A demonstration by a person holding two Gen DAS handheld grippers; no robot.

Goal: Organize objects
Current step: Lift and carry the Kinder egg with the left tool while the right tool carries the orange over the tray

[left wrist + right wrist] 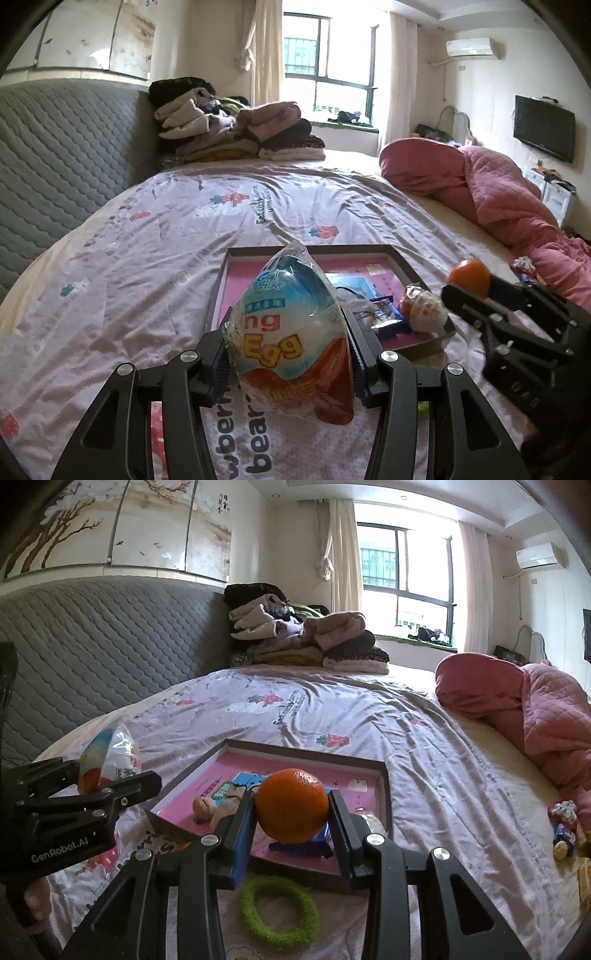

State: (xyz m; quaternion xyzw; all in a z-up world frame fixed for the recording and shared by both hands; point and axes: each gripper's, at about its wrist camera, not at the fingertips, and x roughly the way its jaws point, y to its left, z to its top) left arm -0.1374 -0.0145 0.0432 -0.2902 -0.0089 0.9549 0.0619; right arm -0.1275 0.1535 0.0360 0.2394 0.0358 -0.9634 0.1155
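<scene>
- Two grippers hover above the pink-lined tray (384,775).
- Left gripper (290,354) clamps a wrapped toy egg (291,332).
- Right gripper (291,812) clamps an orange (291,805).

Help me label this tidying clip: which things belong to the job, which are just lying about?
Job: wrapped toy egg in left gripper; orange fruit in right gripper; dark-framed pink tray; fuzzy green ring.
Lying about: folded clothes pile; pink quilt.

Both tongs tilt downward above the tray (384,775), side by side: the left tongs (288,354) clamp a wrapped egg (291,347), the right tongs (291,812) an orange (291,805).
</scene>
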